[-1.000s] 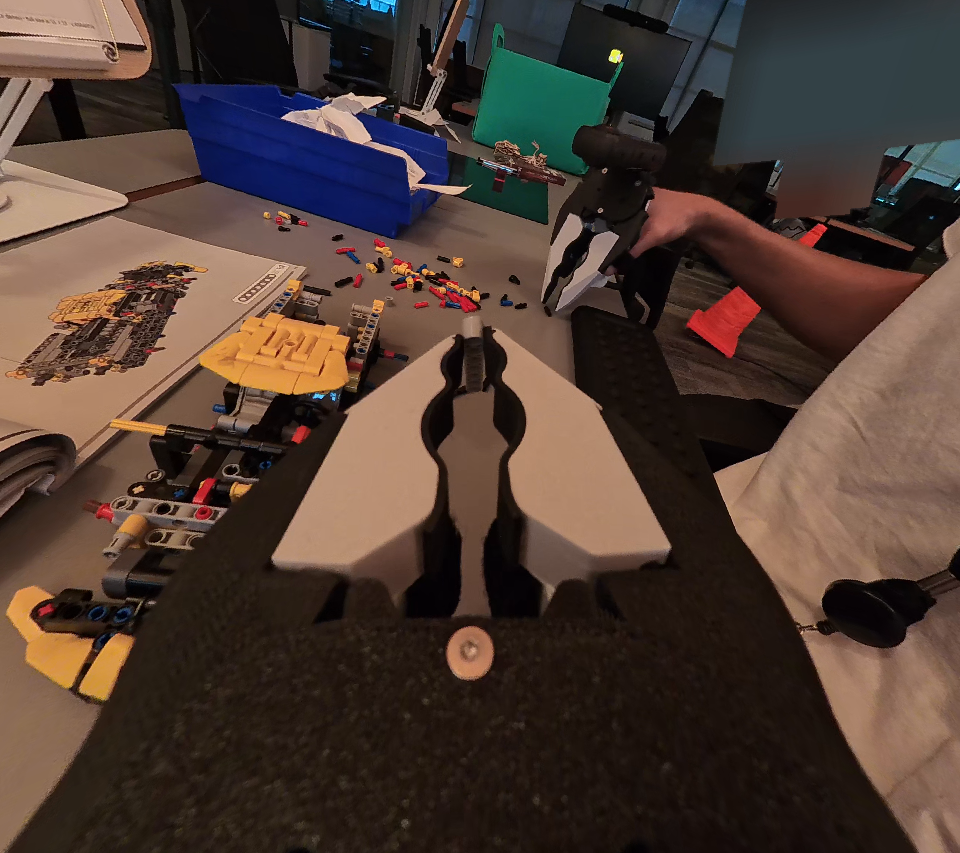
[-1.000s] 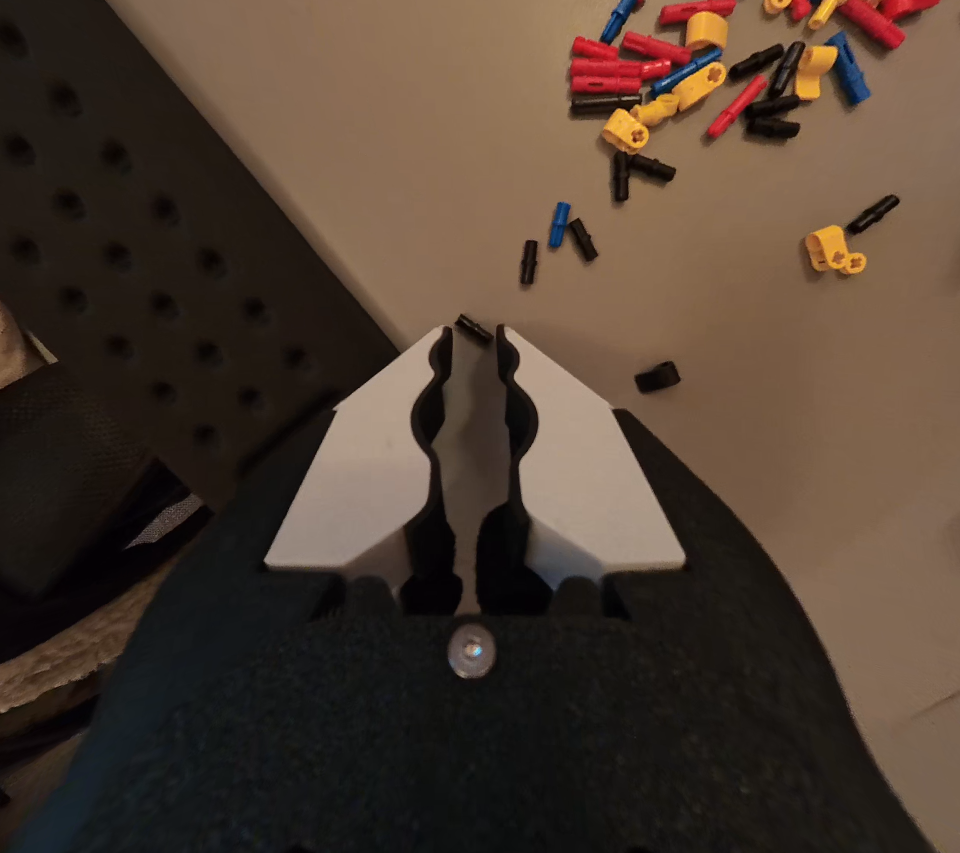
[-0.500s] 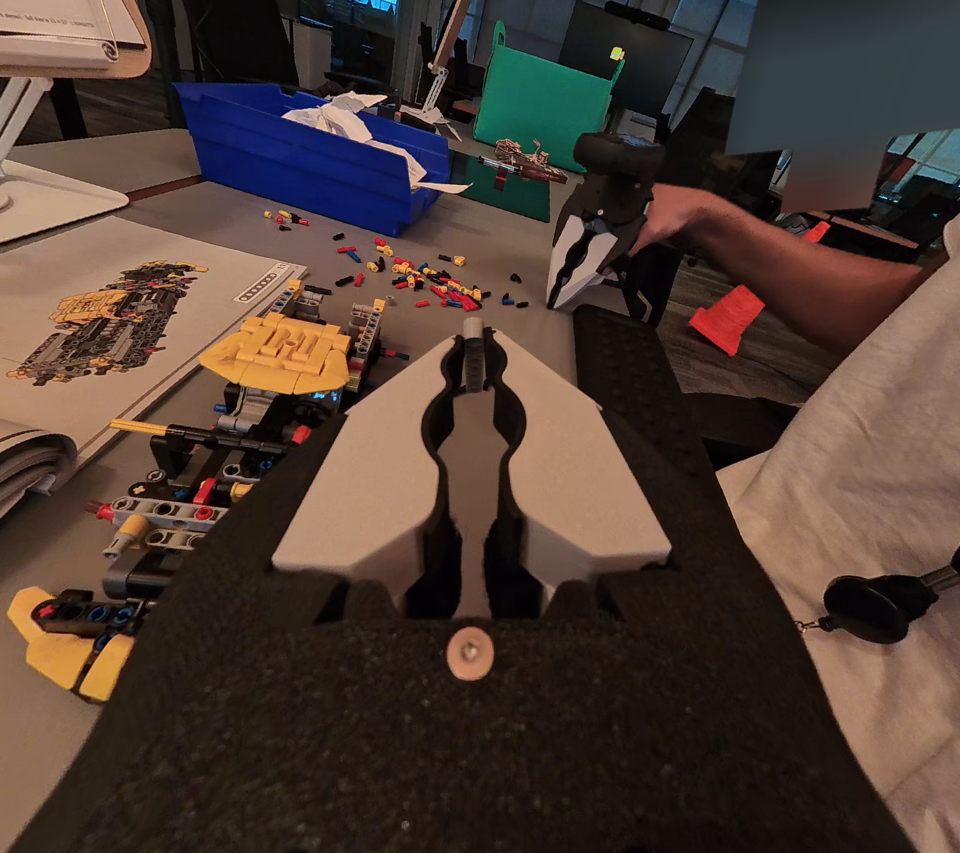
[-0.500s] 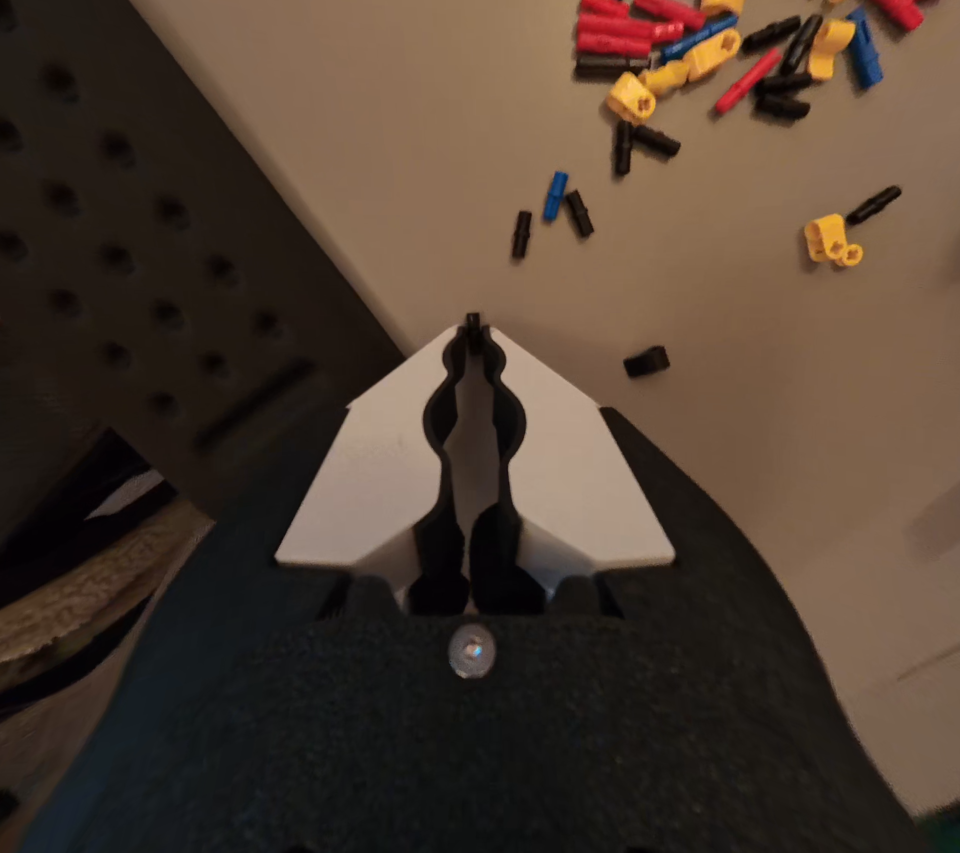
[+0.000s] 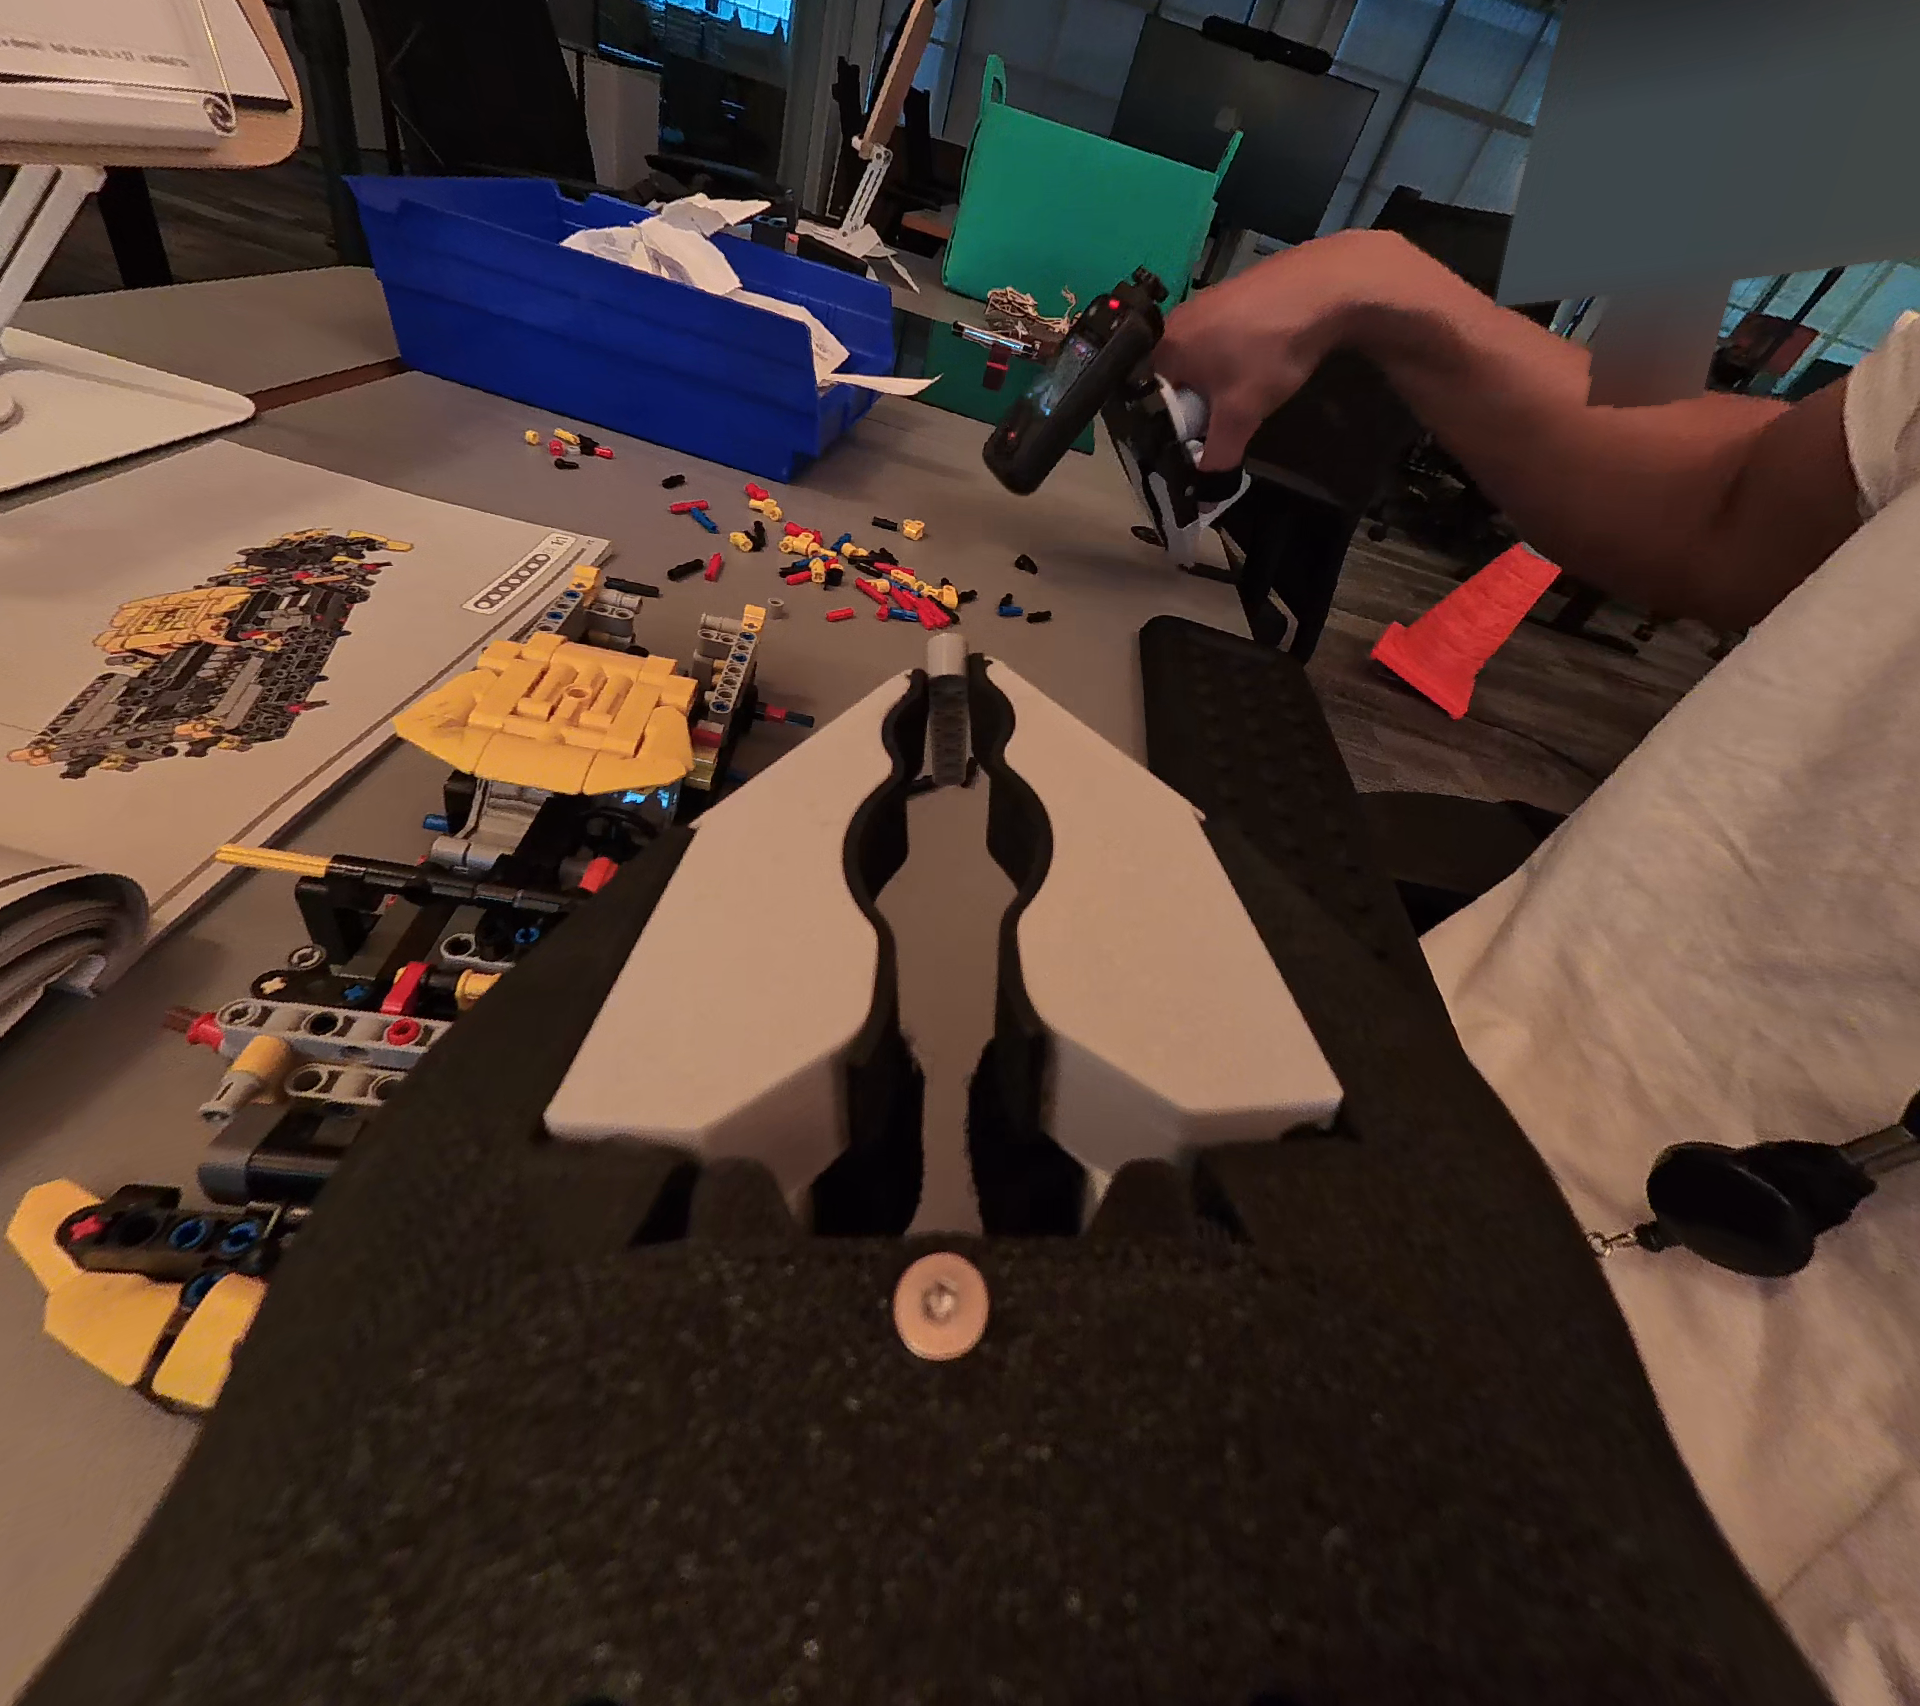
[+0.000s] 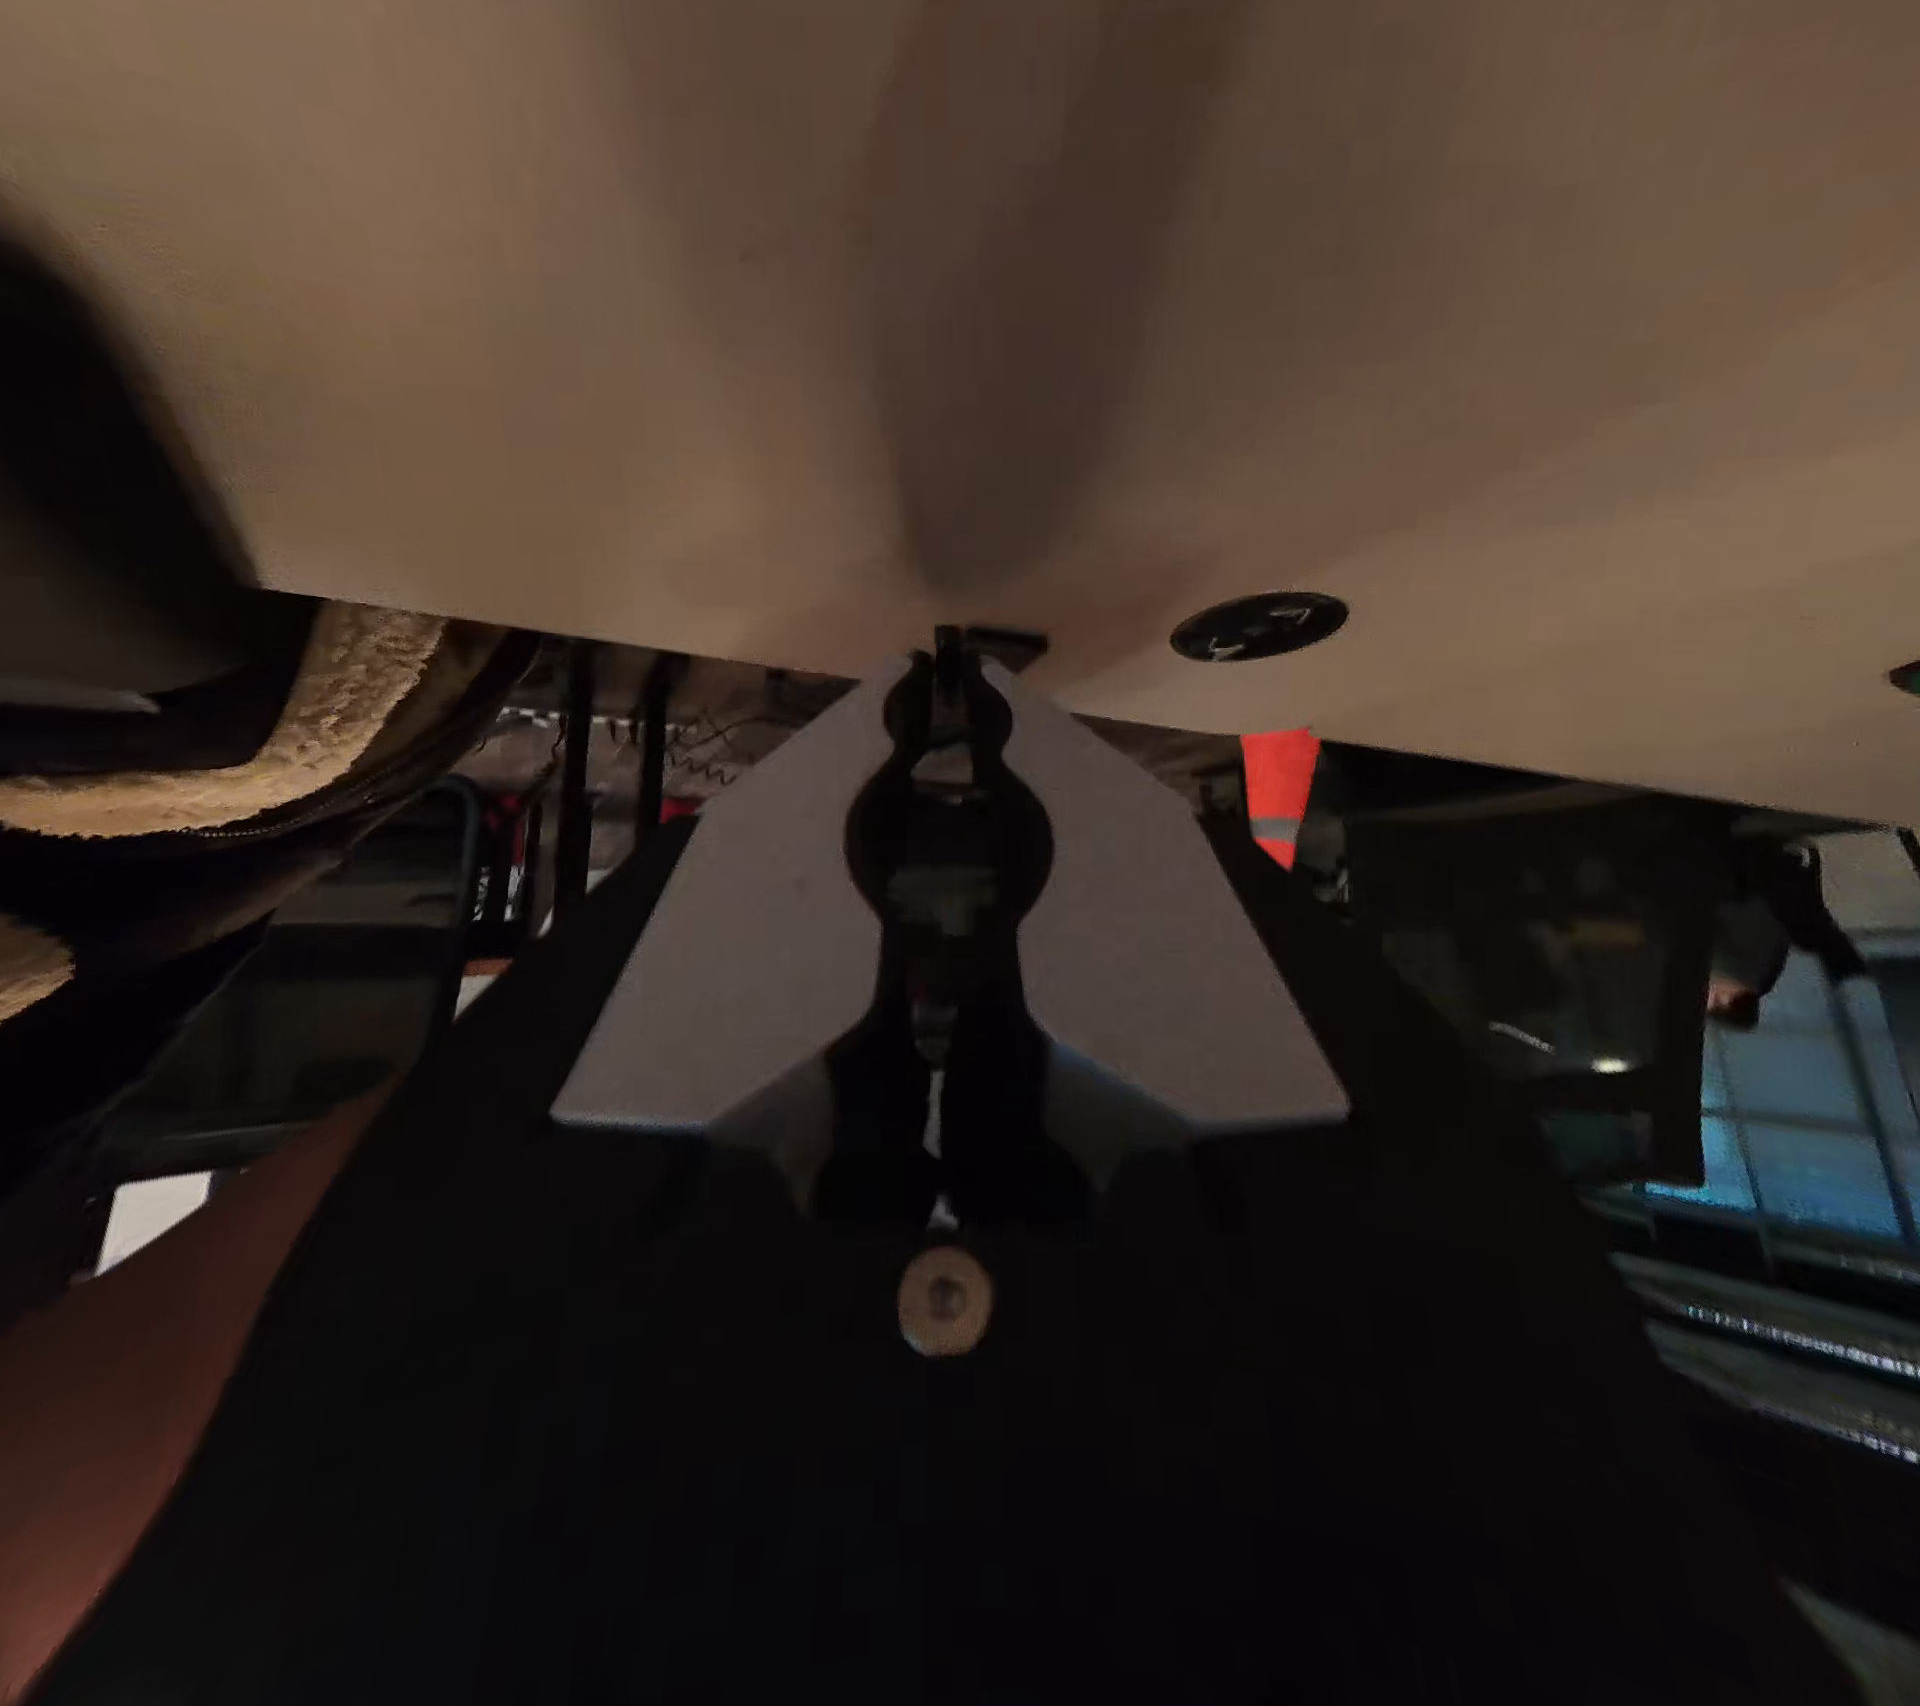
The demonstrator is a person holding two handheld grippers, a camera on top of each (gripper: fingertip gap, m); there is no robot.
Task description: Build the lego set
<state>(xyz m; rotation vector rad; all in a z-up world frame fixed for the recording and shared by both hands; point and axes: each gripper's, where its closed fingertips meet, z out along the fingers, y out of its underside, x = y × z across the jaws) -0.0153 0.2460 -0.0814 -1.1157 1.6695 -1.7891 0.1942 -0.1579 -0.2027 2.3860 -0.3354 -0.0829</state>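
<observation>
Fig.: L gripper (image 5: 943,700) clamped on a grey pin (image 5: 947,706), long axis along the fingers, just right of the half-built yellow model (image 5: 540,721). R gripper (image 6: 948,669) pinched on a small black peg (image 6: 948,654), near the table edge (image 6: 1455,752), well right of model. Open tabletop lies between them.

Left gripper (image 5: 948,688) closed on a grey pin (image 5: 947,700), raised above the grey table (image 5: 1060,503) just right of the partly built yellow-and-black model (image 5: 488,835). Loose red, blue, yellow and black pins (image 5: 852,570) scattered ahead, in front of a blue bin (image 5: 582,326); open instruction booklet (image 5: 208,628) at left. Right gripper (image 5: 1179,503) held in a hand (image 5: 1268,337) at the far table edge, tilted fingertips-down; finger spacing not discernible.
</observation>
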